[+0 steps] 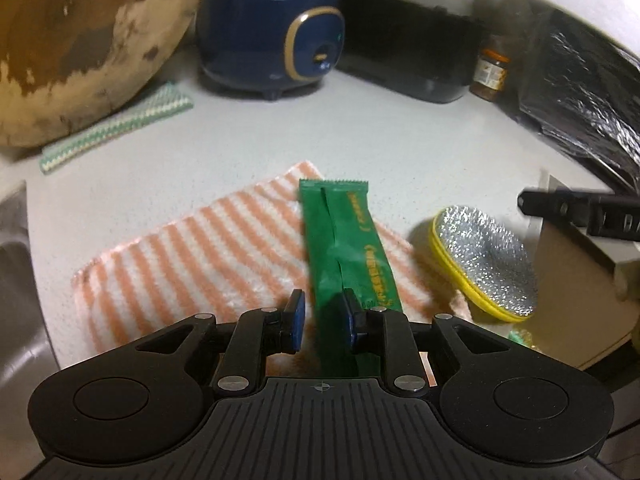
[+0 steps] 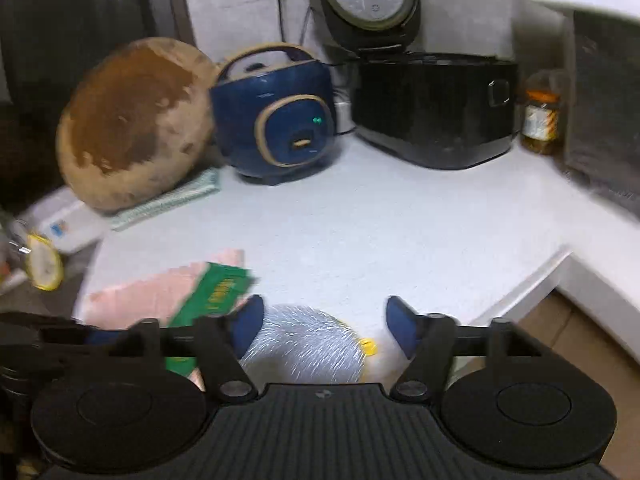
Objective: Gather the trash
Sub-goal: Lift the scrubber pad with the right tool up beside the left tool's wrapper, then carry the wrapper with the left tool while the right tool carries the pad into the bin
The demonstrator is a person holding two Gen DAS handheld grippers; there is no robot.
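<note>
In the left wrist view, the left gripper [image 1: 323,320] sits at the lower centre with its blue pads narrowly apart. The green wrapper [image 1: 346,240] passes between them; it looks to lie against the right-hand pad, with a gap showing on the left-hand side, so I judge it loosely caught rather than clamped. The wrapper's long axis runs from the jaws up the frame, leaning slightly left, its serrated end pointing toward the blue rice cooker [image 1: 272,36]. It lies over the orange-striped cloth [image 1: 192,260] on the white counter [image 1: 260,136]. A silver-and-yellow scrubber [image 1: 486,264] sits to the right.

In the right wrist view, which is blurred, the right gripper [image 2: 324,328] stands wide with nothing between its pads, above the scrubber [image 2: 304,344]. The wrapper [image 2: 216,292] shows at lower left, slanting up to the right.

Risks, as I judge them: with so slack a hold the wrapper could slip out or pivot about the one pad if lifted, and a deeper closing could pinch the cloth along with it.
</note>
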